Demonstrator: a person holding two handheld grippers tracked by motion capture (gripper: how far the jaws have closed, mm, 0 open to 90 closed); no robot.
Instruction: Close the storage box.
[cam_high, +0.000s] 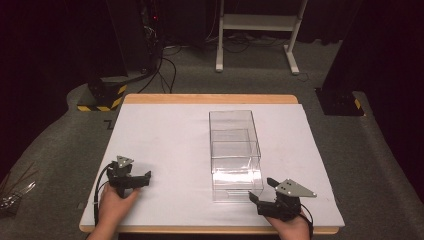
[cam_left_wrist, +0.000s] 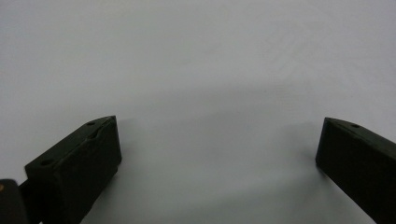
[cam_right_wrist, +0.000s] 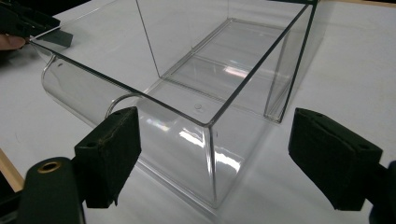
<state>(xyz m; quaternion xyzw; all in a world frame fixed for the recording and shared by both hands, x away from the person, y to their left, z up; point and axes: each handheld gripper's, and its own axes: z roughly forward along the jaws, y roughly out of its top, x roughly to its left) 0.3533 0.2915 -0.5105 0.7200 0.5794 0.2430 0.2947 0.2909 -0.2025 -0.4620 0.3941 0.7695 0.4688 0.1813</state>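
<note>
Up close, the right gripper (cam_right_wrist: 212, 154) spreads its jaws before the clear box's (cam_high: 235, 150) rounded front; the high view adds the left gripper (cam_high: 141, 178), jaws spread, by the table's (cam_high: 165, 135) near-left corner.

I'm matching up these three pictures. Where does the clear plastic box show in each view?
High view: the clear box stands right of centre on the white table, just ahead of the right claw.
Left gripper view: bare white table between the left claw's open jaws; the box is not in it.
Right gripper view: the box sits centre, its near corner between the open jaws.
Shared landmark: the white table surface.
</note>
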